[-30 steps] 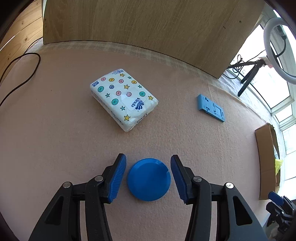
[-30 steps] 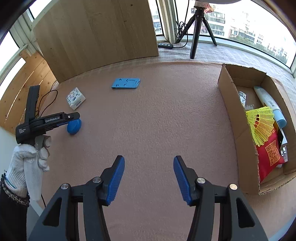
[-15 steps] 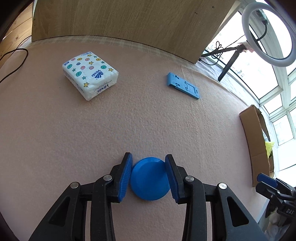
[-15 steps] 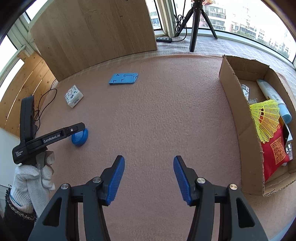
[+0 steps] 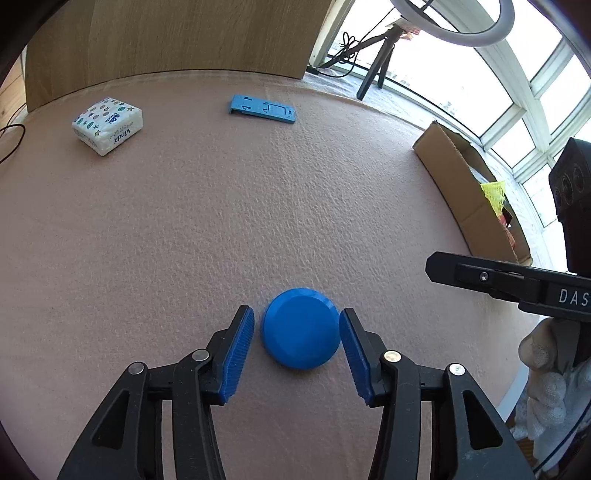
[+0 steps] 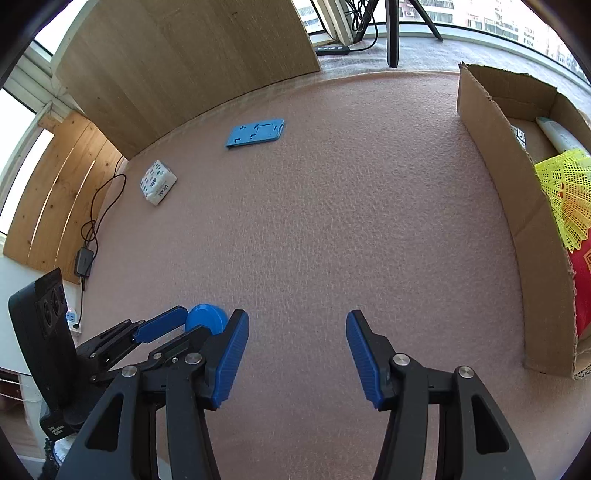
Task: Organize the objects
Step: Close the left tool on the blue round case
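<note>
disc (image 5: 301, 334), blue, round, hard plastic, lies flat on the pink mat between your left gripper (image 5: 296, 341) pads, a sliver apart, not clamped. likely light and slick: pinch across its rim. right gripper (image 6: 297, 356) gapes empty.

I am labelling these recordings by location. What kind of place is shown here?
Probably an enclosed balcony or sunroom set up for recording: large windows with city buildings outside, a ring light on a tripod, and a pink felt-covered table.
</note>
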